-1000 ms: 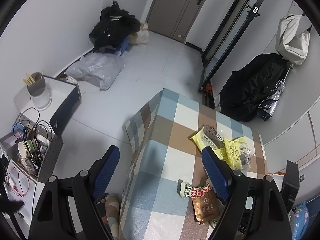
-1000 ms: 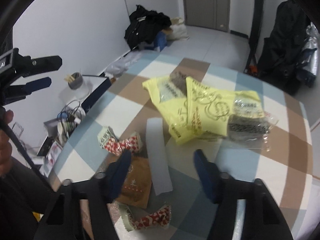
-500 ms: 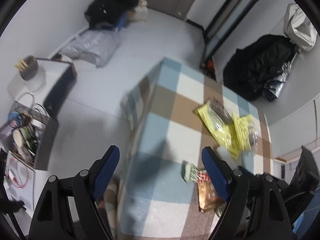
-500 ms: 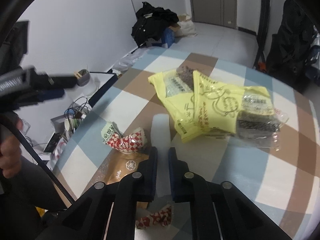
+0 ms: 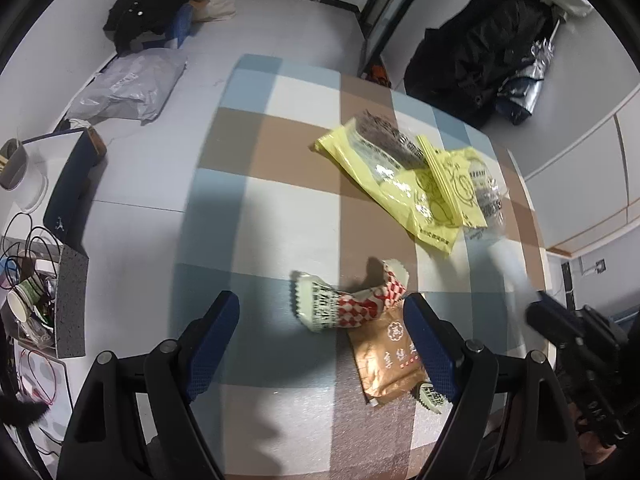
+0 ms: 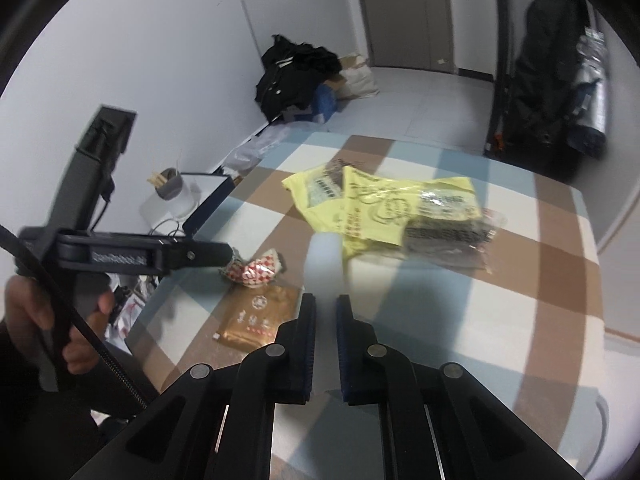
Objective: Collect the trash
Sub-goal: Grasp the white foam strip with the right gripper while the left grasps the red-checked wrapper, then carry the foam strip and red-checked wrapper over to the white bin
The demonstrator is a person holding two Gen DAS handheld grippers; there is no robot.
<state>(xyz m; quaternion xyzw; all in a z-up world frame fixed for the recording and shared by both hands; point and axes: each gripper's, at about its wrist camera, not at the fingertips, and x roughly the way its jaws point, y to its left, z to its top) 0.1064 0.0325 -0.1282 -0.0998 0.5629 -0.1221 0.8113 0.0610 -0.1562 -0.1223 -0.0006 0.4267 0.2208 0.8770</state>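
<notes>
On the checked tablecloth (image 5: pixel 280 220) lie two yellow snack bags (image 5: pixel 412 184), a red-and-white checked wrapper (image 5: pixel 348 300), a brown sachet (image 5: pixel 388 356) and a small wrapper (image 5: pixel 430 394). My left gripper (image 5: pixel 320 304) hangs open just above the red-and-white wrapper, which shows between its blue fingers. My right gripper (image 6: pixel 326 308) is shut on a white strip (image 6: pixel 326 256), which sticks up blurred above the cloth. In the right wrist view the left gripper (image 6: pixel 200 254) reaches in from the left beside the red-and-white wrapper (image 6: pixel 256 268), with the brown sachet (image 6: pixel 260 312) and yellow bags (image 6: pixel 384 208) nearby.
The table's left edge drops to the floor, where a grey plastic bag (image 5: pixel 124 88), a dark clothes pile (image 5: pixel 156 4) and a box of cables and cups (image 5: pixel 40 280) sit. A black bag (image 5: pixel 480 52) leans at the back right. A person's hand (image 6: pixel 24 312) holds the left gripper.
The right gripper shut on the white strip and lifted it off the cloth. The left gripper swung from beside the table to over it and sank toward the red-and-white wrapper.
</notes>
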